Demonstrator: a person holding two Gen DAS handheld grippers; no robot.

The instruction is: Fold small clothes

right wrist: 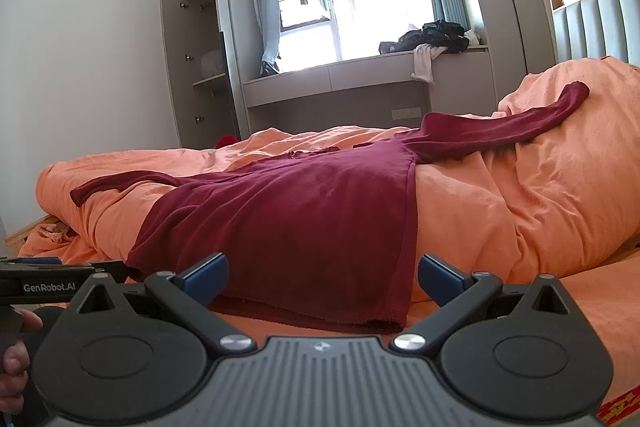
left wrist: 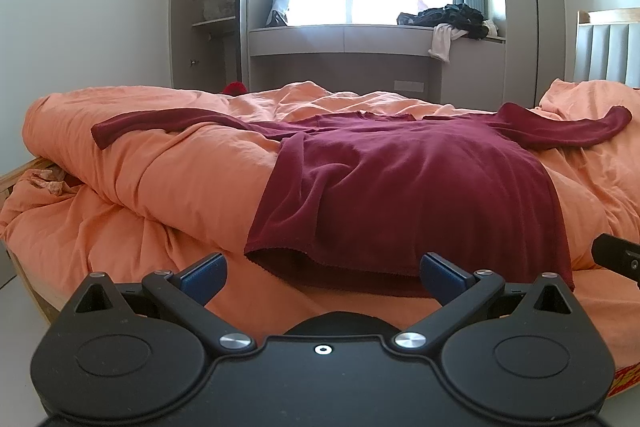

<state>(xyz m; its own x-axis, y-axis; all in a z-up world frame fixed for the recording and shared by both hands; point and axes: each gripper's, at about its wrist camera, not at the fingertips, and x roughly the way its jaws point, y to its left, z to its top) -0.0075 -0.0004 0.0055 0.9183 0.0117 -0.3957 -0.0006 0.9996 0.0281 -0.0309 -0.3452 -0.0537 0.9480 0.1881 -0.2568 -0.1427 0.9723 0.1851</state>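
**Both grippers spread at the near hem of a laid-out shirt**

The left gripper (left wrist: pixel 322 277) and right gripper (right wrist: pixel 323 277) each stand wide apart, holding nothing, just short of the hem of the dark red long-sleeved shirt (left wrist: pixel 404 183). The shirt lies flat on the orange duvet (left wrist: pixel 168 163), sleeves outstretched left and right. A hand (right wrist: pixel 16 367) is cut off at the left edge; the far clothes pile (left wrist: pixel 452 17) is indistinct.

Bare orange duvet (left wrist: pixel 192 179) lies open to both sides of the dark red long-sleeved top (left wrist: pixel 404 187). A raised duvet fold (right wrist: pixel 560 187) bulks up on the right, and the other claw (right wrist: pixel 52 279) crowds the near left.
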